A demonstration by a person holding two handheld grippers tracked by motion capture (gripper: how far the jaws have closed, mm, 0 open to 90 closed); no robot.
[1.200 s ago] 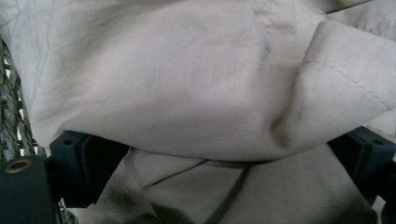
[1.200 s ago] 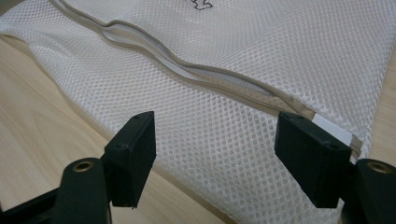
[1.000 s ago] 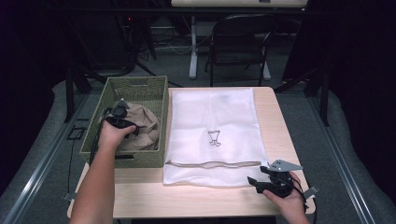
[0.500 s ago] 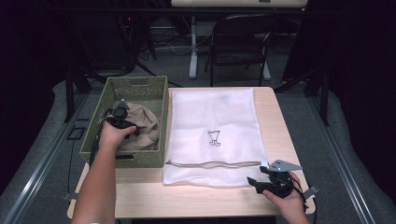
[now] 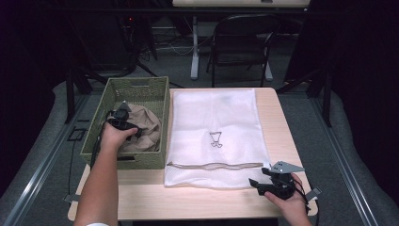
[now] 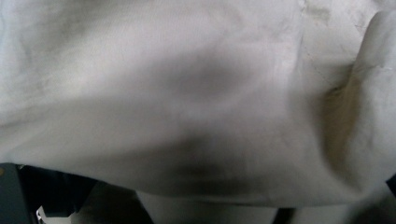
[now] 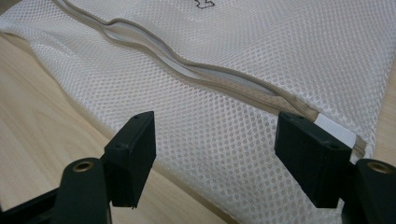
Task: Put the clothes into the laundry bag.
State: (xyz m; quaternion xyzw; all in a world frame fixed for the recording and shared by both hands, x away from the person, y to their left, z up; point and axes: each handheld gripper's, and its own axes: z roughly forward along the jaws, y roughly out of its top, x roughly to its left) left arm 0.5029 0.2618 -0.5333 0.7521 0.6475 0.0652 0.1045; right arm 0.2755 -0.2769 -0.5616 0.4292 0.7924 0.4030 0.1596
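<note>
Since the earlier frame almost nothing has shifted on the table; the one change is at the left gripper point(image 5: 123, 123), whose jaws have just been opening while it stays pressed down into the crumpled beige cloth garment point(image 5: 143, 132) inside the olive-green woven plastic basket point(image 5: 136, 86) at the table's left edge. Its own view looks straight into soft folds of that fabric point(image 6: 196, 102) with the jaws hidden under it, so I cannot tell whether cloth lies between the pads. The right gripper point(image 7: 215, 144) rests with jaws spread and released, holding nothing, just above the near right corner of the white mesh zippered laundry bag point(image 5: 216, 117), which lies flat across the middle of the light wooden table point(image 5: 207, 202), its beige zipper strip point(image 7: 196, 72) running along the near side and partly gaping. The garment looks light, limp and bulky, likely to sag, drag and catch on the basket wall, so a deep pinch on a thick bunched fold near its top should hold better than a single layer. The mesh is thin and floppy; gripping its reinforced zipper edge by the corner seems the surest way to hold the mouth open.
</note>
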